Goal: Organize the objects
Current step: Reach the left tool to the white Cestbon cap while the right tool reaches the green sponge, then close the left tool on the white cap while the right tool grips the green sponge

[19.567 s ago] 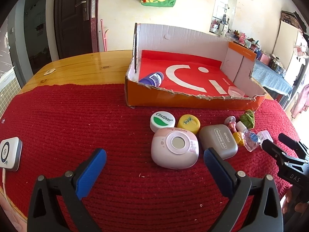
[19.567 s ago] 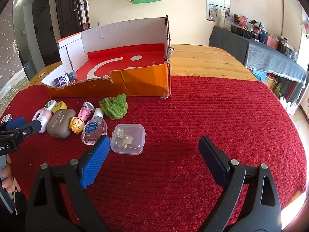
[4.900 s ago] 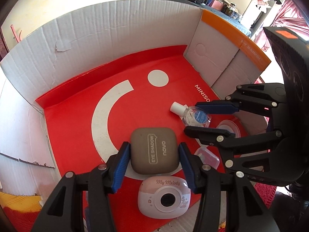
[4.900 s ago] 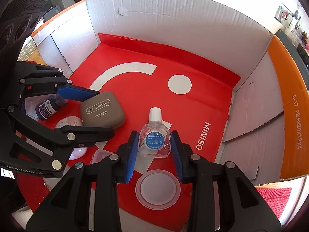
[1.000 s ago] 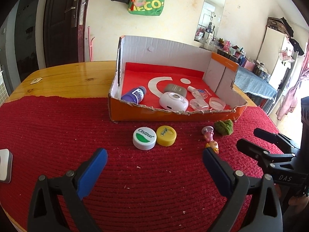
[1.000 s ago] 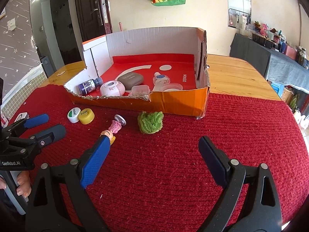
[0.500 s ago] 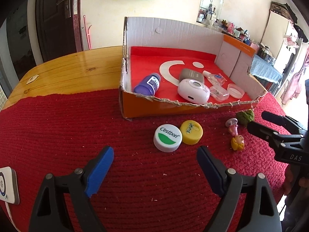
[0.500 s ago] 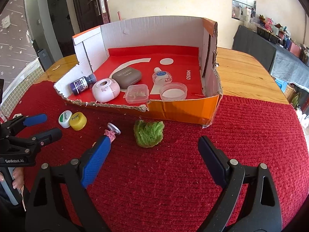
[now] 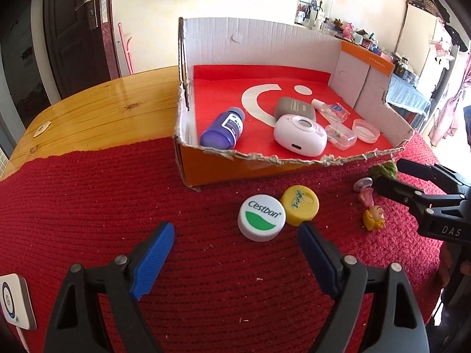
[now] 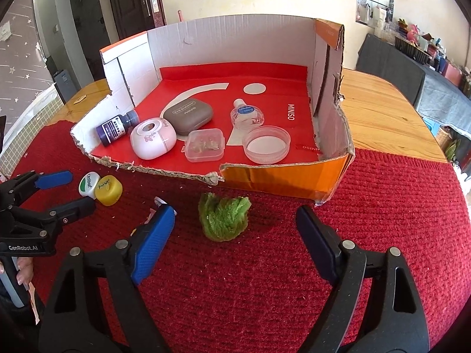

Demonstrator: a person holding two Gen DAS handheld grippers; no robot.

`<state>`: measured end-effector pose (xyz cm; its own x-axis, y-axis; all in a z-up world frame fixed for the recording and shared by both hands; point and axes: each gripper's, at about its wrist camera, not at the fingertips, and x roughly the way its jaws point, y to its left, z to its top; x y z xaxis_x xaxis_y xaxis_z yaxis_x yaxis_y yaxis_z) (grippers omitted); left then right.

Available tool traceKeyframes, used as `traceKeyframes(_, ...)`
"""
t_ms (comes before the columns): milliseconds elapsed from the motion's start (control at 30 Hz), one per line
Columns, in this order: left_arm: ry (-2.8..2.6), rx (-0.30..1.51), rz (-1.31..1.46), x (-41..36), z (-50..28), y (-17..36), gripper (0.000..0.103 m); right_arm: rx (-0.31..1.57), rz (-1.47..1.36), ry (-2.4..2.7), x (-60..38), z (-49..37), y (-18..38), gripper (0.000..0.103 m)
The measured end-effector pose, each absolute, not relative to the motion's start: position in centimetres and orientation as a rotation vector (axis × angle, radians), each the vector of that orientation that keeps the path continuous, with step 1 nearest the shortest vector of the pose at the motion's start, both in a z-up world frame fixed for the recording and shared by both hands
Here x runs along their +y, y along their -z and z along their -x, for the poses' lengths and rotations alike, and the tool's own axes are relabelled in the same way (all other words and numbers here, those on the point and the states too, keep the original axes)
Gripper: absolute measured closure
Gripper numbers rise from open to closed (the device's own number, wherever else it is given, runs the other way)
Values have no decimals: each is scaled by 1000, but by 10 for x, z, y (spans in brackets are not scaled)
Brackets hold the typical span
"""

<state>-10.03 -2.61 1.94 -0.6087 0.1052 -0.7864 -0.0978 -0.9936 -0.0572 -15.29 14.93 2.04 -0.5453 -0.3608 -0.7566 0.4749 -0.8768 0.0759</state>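
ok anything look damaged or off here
The cardboard box has a torn, ragged front wall, cut low with frayed edges. Pale crumbs dot the red cloth. The purple bottle lies on its side inside the box.

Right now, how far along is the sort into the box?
Done: six items lie in the cardboard box: purple bottle, pink case, eye shadow case, clear bottle, clear box, clear lid.
In hand: nothing; left gripper and right gripper are open.
Left on the red mat: white cap, yellow cap, doll figure, green fuzzy ball.
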Motion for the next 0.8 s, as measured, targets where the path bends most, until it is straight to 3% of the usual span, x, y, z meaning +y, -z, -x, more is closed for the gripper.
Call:
traceKeyframes(633, -2761, 29, 1348, -30, 105, -19, 22, 191, -1138, 2393, 149, 153, -17, 20)
traceKeyframes(800, -2757, 41, 1334, -28, 104, -20, 29, 194, -1131, 2393, 148, 153, -17, 22)
